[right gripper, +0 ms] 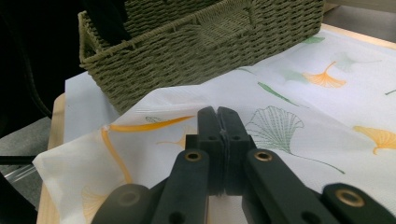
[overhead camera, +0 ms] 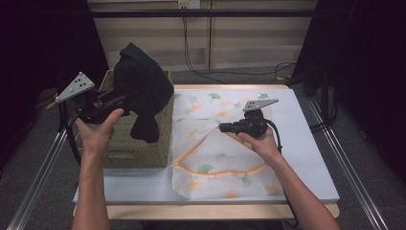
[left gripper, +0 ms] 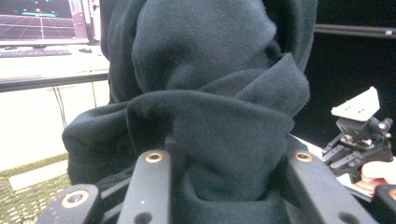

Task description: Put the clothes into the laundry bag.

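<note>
Your left gripper (overhead camera: 125, 99) pinches the black garment (overhead camera: 142, 91) hanging above the wicker basket (overhead camera: 158, 139), while your right gripper (right gripper: 218, 122), its 2 jaws pressed together, clamps the leaf-print bag (right gripper: 299, 121) on the table.

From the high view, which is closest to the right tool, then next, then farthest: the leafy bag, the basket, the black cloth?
1. Leafy bag: pinched in the right tool, lifted open.
2. Basket: to its left, on the table.
3. Black cloth: farther left, held up over the basket.
</note>
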Demonstrator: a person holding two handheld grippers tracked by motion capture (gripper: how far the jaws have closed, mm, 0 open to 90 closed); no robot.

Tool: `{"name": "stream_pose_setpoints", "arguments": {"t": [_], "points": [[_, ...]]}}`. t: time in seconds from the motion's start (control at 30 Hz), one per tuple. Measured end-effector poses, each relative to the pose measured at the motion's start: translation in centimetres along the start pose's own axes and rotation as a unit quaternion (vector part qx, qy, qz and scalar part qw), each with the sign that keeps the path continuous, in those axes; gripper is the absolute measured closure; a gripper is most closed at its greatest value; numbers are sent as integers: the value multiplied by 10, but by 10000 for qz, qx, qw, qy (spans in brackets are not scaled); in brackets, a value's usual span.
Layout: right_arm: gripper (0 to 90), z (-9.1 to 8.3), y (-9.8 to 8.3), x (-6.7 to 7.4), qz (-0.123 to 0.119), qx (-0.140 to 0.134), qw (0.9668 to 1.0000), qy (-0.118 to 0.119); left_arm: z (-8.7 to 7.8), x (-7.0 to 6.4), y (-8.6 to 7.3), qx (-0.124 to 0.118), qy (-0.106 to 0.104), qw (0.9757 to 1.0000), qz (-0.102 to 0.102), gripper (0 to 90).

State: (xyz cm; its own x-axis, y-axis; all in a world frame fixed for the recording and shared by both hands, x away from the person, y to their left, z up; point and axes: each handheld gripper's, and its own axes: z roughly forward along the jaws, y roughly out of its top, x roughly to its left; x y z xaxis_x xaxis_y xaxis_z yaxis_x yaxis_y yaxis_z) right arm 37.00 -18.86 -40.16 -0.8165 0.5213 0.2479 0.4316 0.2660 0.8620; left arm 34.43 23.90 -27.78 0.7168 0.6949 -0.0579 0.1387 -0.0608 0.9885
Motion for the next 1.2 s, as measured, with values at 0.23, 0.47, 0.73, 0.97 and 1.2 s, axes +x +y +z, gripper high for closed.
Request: {"name": "stream_pose_setpoints", "arguments": {"t": [0.23,0.47,0.73,0.97,1.2], "points": [[896,1,-1,0,17,19,10000,16,6,-16,7,-125,-256,9996,78,657],[895,1,0,0,6,17,10000,22,11,-30,13,-186,-479,9987,45,657],[895,0,1,1,7,-10,10000,-14,13,-45,21,-204,-677,9971,272,657],[896,0,1,1,6,-12,10000,7,18,-51,21,-180,-806,9960,327,657],[895,0,1,1,13,10,10000,10,28,-58,17,-95,-880,9957,259,656]]}}
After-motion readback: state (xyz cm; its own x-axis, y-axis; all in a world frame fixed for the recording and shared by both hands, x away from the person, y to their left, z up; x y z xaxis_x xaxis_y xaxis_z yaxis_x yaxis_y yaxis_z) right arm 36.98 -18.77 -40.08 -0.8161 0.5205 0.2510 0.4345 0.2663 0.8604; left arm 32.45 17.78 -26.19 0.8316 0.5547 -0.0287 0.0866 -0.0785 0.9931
